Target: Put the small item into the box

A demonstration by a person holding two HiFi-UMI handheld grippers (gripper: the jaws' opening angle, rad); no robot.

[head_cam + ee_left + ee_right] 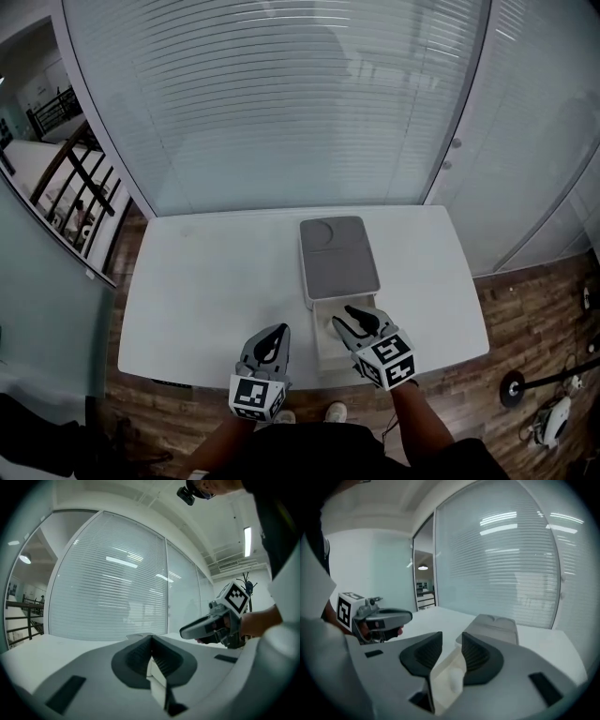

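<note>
The small item [454, 679] is a little white lump. It lies down inside the open, cream part of the box [443, 667], at the near edge of the white table [216, 291]. The flat grey lid [339, 255] covers the far part of the box. In the head view the item does not show, because the right gripper [345, 317] hangs over it.

The right gripper has its jaws apart. Nothing is pinched between them. The item sits below the gap, loose in the box. The left gripper [279, 330] is off to the left of the box with its jaws pressed together and nothing in them.

I think the item is very light. It looks smooth and rounded, maybe a bit soft, so it could slip or roll out of a pinch. A gentle squeeze across its thin middle looks like the best hold.

The lump looks a little longer than it is wide. Its long way seems to run from near to far, the same way the box runs. It is too small and blurry to be sure which end points where.
</note>
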